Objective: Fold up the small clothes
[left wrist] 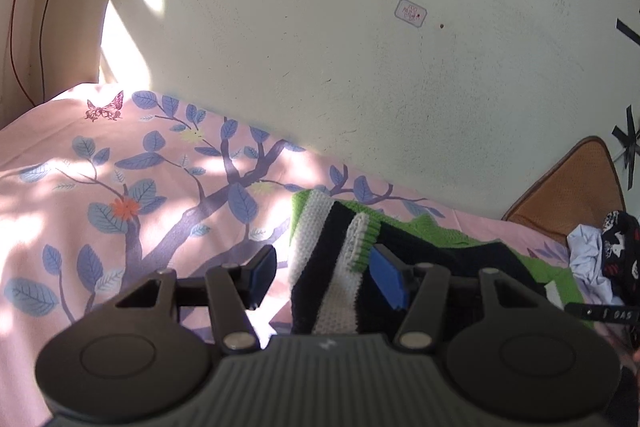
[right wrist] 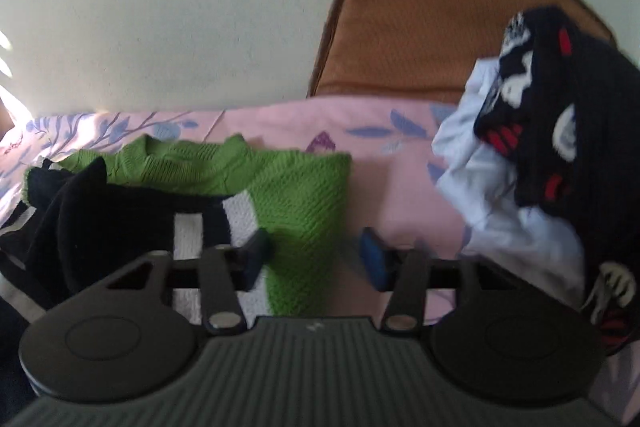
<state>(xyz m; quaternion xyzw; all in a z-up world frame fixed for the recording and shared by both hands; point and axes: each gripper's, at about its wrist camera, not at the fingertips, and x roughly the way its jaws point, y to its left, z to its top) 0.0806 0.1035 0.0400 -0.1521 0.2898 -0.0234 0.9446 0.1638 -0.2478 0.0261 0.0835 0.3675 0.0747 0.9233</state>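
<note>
A knitted sweater in green, black and white (left wrist: 320,267) lies on a pink sheet printed with blue leaves (left wrist: 120,187). One striped sleeve is folded over it and runs toward the left wrist camera. My left gripper (left wrist: 326,277) stands open around that sleeve. Its left pad is clear of the cloth and its right pad is close beside it. In the right wrist view the sweater's green body (right wrist: 304,187) lies spread, neckline toward the wall. My right gripper (right wrist: 316,255) is open low over the sweater's right edge, with one finger above the knit and the other above the sheet.
A heap of clothes sits at the right: a pale blue garment (right wrist: 500,187) under a black one with white and red figures (right wrist: 560,107). A brown cushion (right wrist: 420,27) leans on the cream wall (left wrist: 360,67) behind the bed. Sunlit sheet stretches to the left.
</note>
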